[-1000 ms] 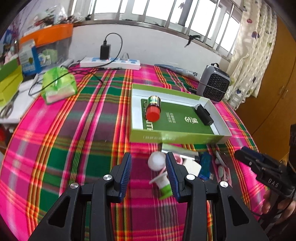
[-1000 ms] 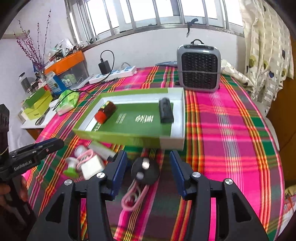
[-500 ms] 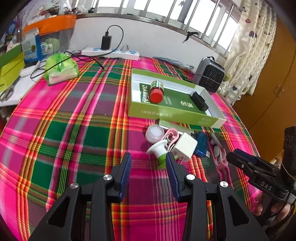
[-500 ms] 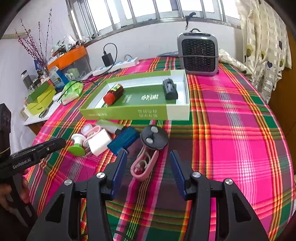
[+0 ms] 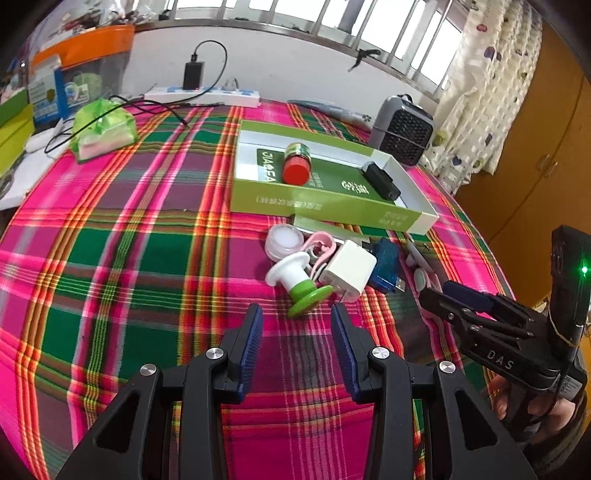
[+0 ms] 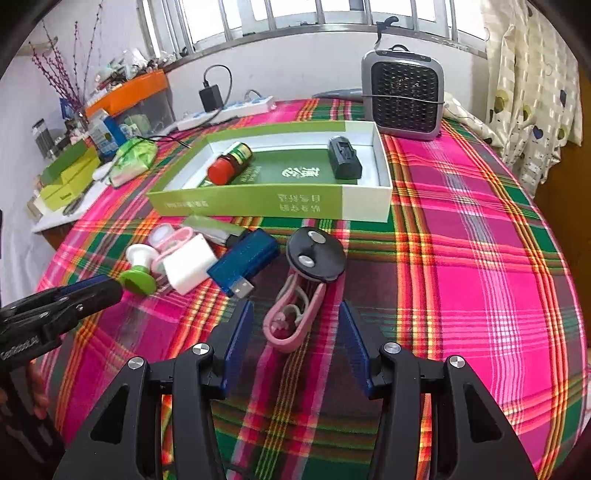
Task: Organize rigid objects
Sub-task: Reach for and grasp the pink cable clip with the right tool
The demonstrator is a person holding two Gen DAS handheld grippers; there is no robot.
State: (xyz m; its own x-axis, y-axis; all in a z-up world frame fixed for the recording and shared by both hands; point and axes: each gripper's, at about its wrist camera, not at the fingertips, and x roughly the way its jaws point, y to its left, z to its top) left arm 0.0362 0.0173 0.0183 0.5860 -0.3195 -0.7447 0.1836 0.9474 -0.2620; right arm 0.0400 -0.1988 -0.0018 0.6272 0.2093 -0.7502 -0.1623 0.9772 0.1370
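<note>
A white charger [image 5: 349, 267], blue USB stick [image 6: 245, 260] and black disc [image 6: 317, 254] are crowding the green-and-white spool [image 5: 297, 282], which is lying on the plaid worktop [image 5: 147, 258] before the green tray [image 5: 325, 206], green end pointing toward the left gripper [image 5: 296, 347]. Both it and the right gripper [image 6: 295, 341] are hovering spread, empty.

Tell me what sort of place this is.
Probably a room in a home. A plaid cloth covers a table under a barred window, with a patterned curtain, a small heater and a power strip nearby.
</note>
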